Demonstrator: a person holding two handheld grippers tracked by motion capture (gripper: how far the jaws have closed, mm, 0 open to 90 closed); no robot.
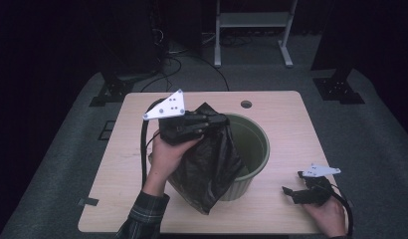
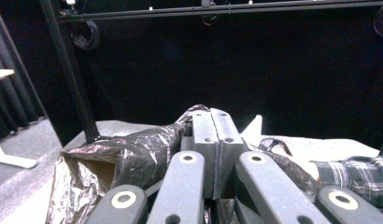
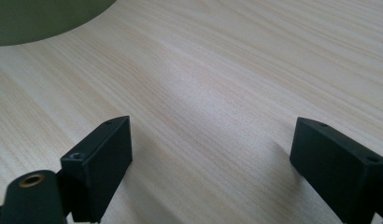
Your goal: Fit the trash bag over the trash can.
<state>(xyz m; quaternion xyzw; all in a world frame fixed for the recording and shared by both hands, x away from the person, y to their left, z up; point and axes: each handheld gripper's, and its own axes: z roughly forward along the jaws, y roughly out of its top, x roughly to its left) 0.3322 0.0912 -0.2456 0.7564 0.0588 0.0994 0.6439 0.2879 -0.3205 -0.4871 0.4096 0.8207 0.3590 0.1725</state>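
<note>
Dim room, black surround, pale wooden tabletop (image 1: pixel 281 124) evenly lit from overhead, soft shadows, glare streaks on crinkled black plastic bag (image 2: pixel 133 151), near jaws slightly soft.

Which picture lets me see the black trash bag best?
The high view: there the whole black bag hangs from the shut left gripper, draped over the near side of the green bin. The left gripper view shows just a crinkled part pinched between that gripper's closed tips. The right gripper view looks at bare table instead.
</note>
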